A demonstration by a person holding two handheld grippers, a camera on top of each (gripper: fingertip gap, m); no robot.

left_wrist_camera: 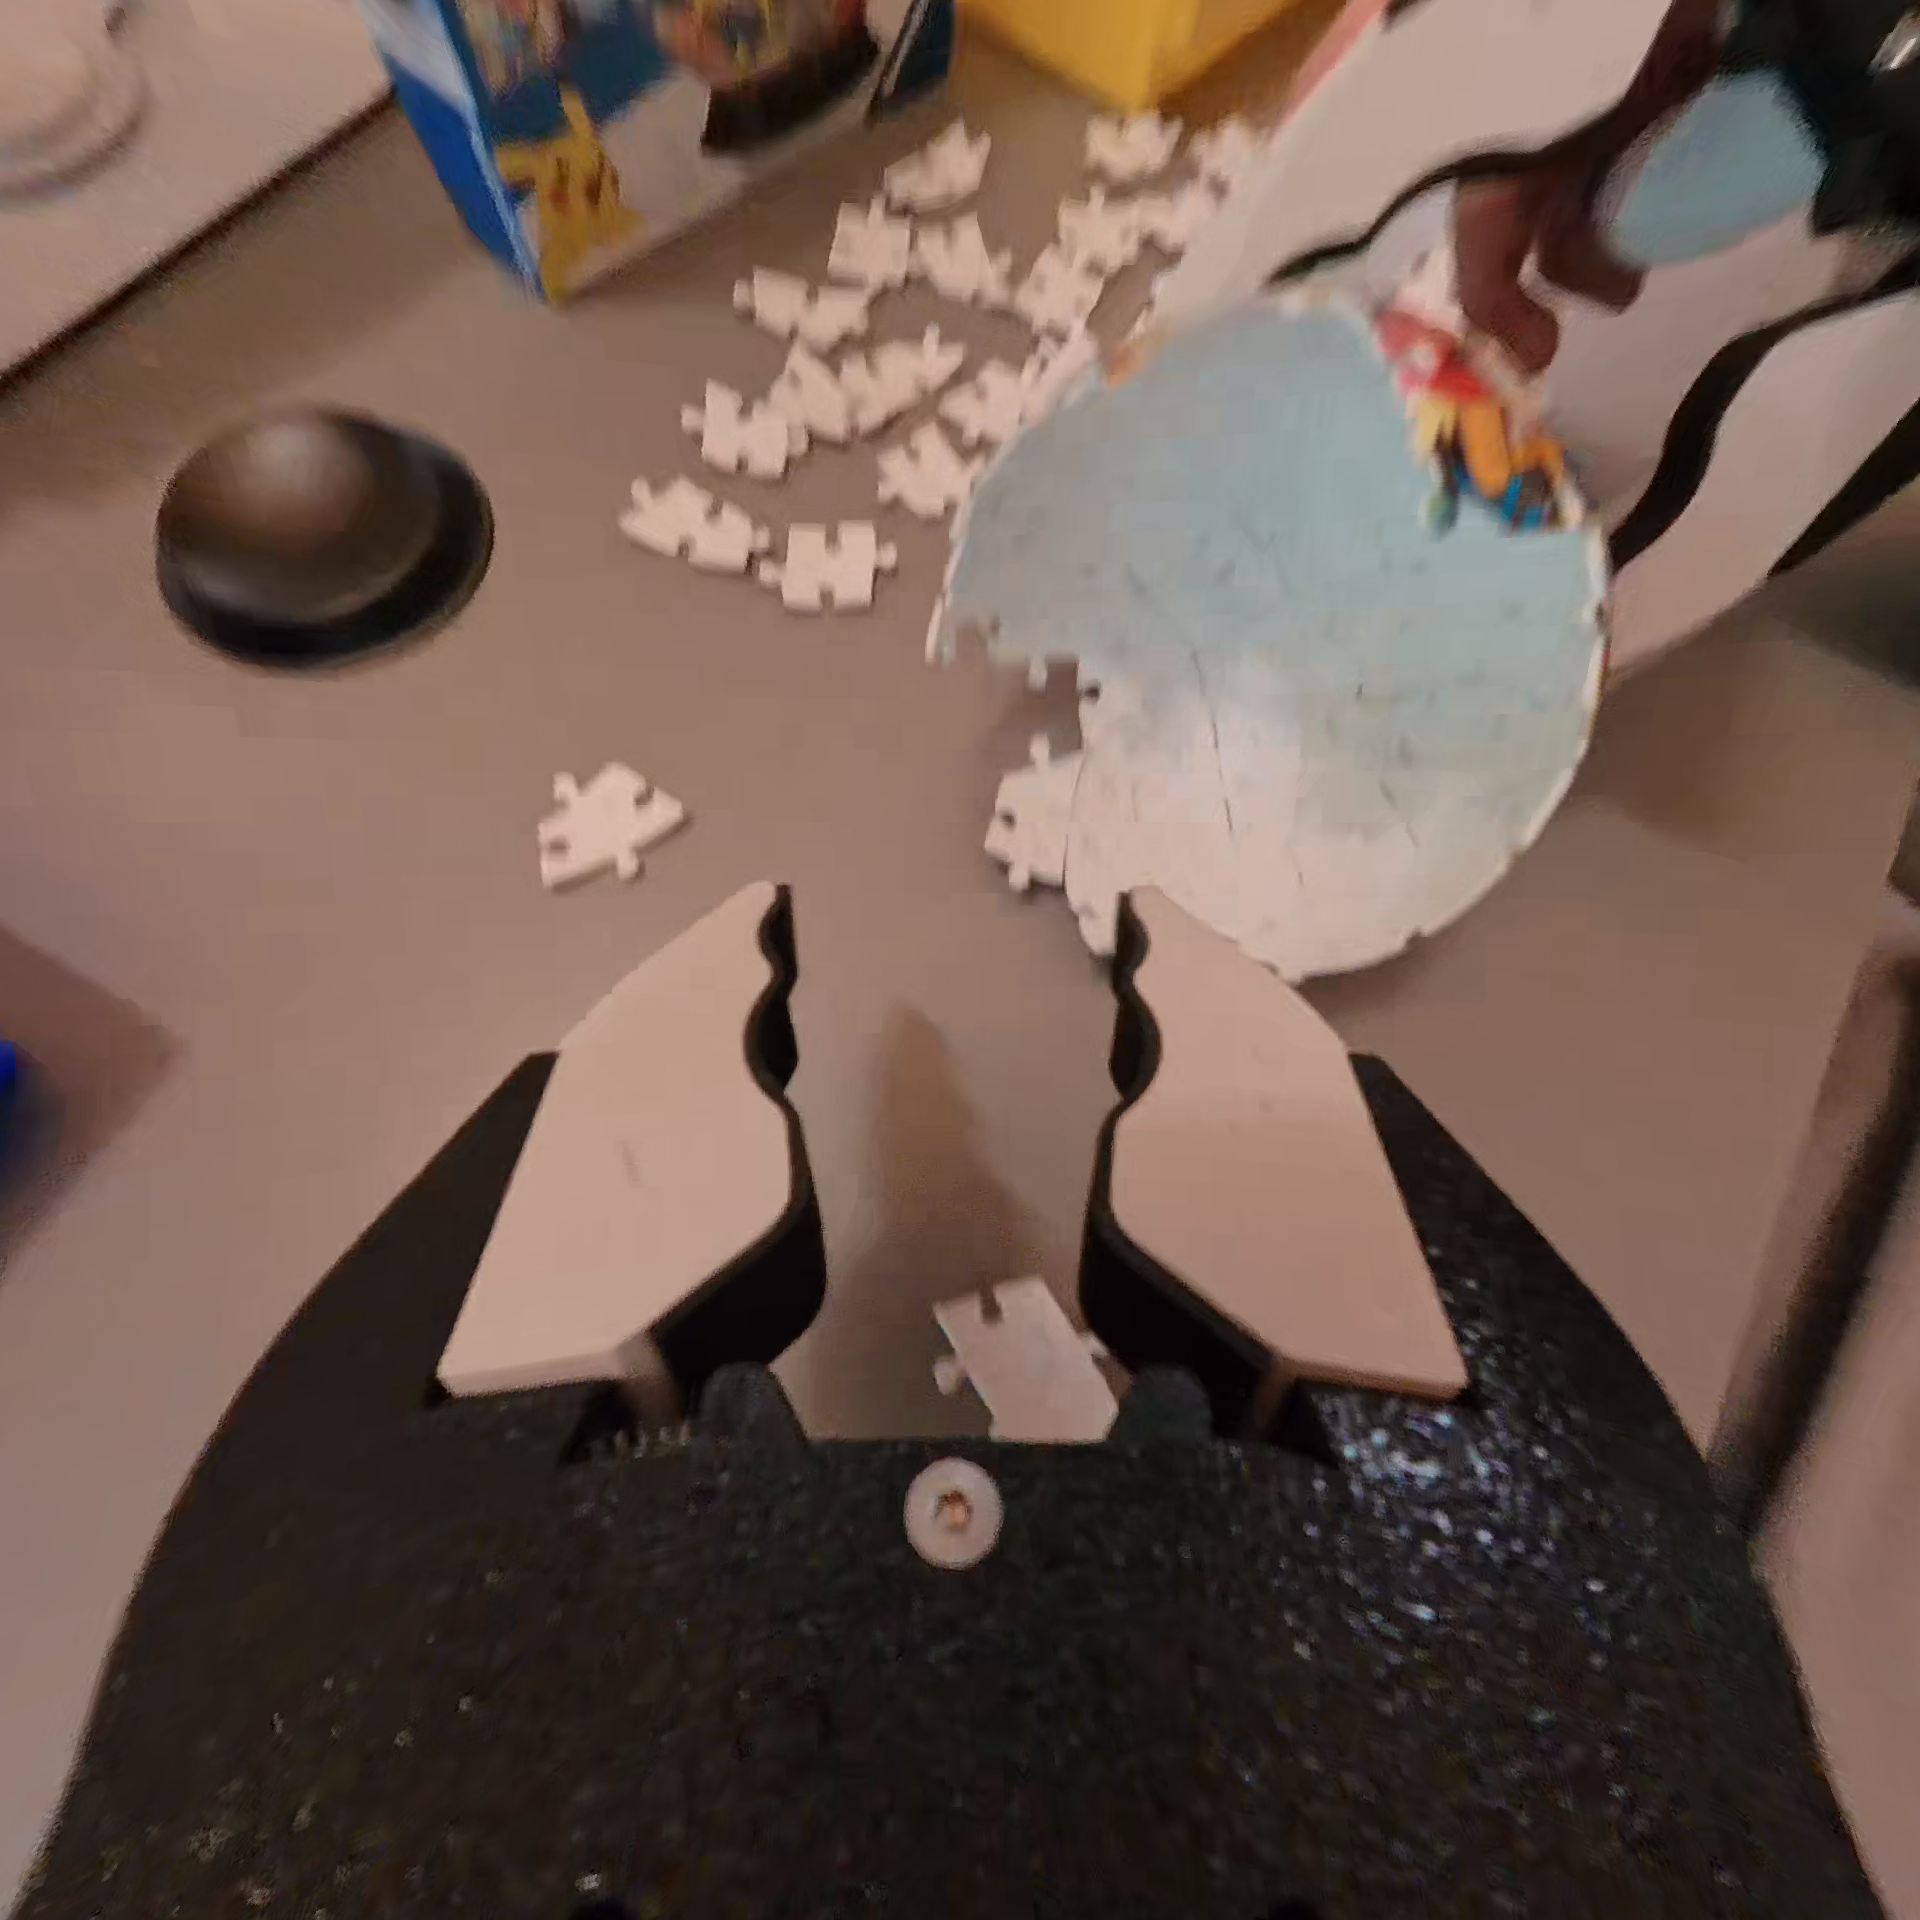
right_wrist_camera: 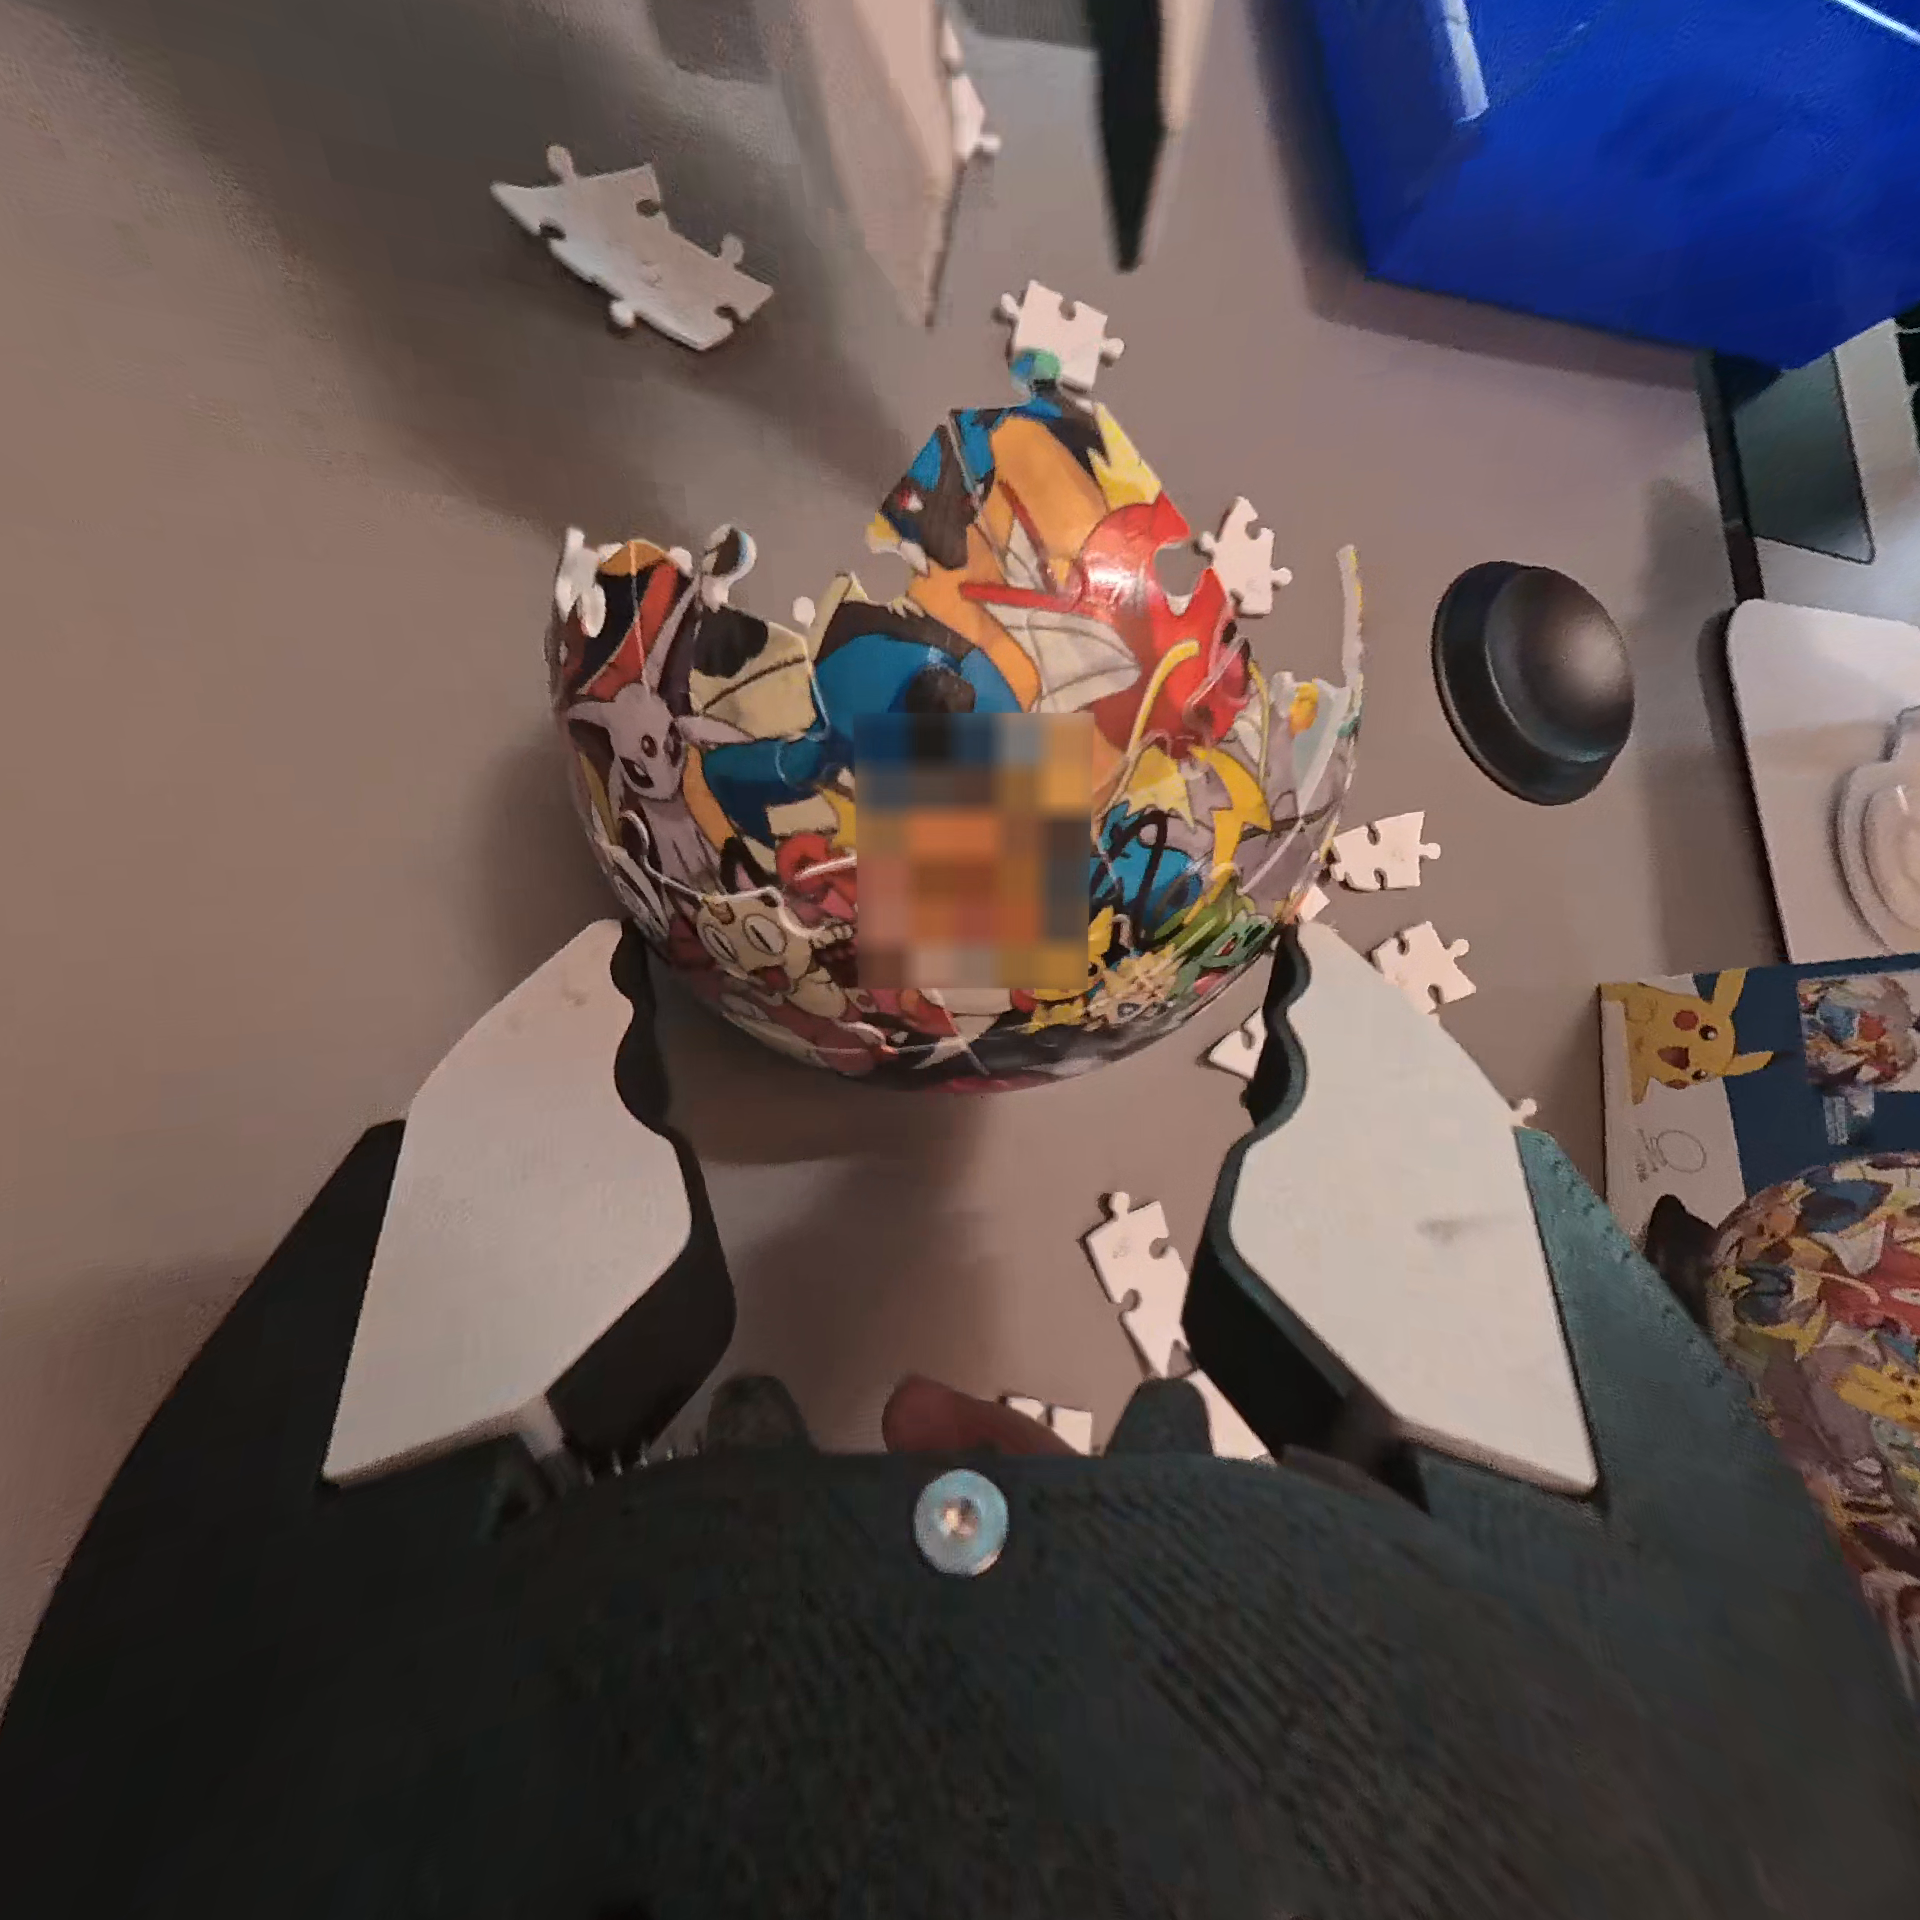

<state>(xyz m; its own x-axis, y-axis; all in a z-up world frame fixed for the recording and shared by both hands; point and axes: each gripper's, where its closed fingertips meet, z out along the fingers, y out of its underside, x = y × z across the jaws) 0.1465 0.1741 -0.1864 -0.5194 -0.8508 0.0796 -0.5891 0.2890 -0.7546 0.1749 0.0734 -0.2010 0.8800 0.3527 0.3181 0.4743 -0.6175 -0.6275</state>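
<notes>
On the grey matte counter [left_wrist_camera: 312, 883], things by size:

- Blue bin [right_wrist_camera: 1610, 156], far right in the right wrist view; smooth, hard-sided.
- Printed cardboard puzzle box [left_wrist_camera: 582, 135], far left of centre, upright, glossy, with a yellow box [left_wrist_camera: 1122, 42] beyond it.
- Puzzle shell [right_wrist_camera: 935, 779]: a part-built hollow ball of curved interlocking pieces, about half a sphere, with a jagged rim. Outside is glossy with colourful cartoon print. Inside [left_wrist_camera: 1299, 675] is plain pale blue and white, tipped toward the left wrist view. It sits mid-counter, right of the loose pieces, its underside on or just above the surface.
- Right claw [right_wrist_camera: 951, 940]: spread wide, scalloped tips against both lower flanks of the shell. It looks held between them.
- Left claw [left_wrist_camera: 951, 914]: partly open and empty, low over bare counter just near-left of the shell, right tip close to its edge.
- Black domed stand [left_wrist_camera: 312, 530], round, flanged and smooth, left and well apart.
- Loose pieces [left_wrist_camera: 914, 343]: a white-backed scatter lying face down, far of the shell.
- One stray piece [left_wrist_camera: 608, 826] near left, and another [left_wrist_camera: 1023, 1361] under the left claw's base.
</notes>
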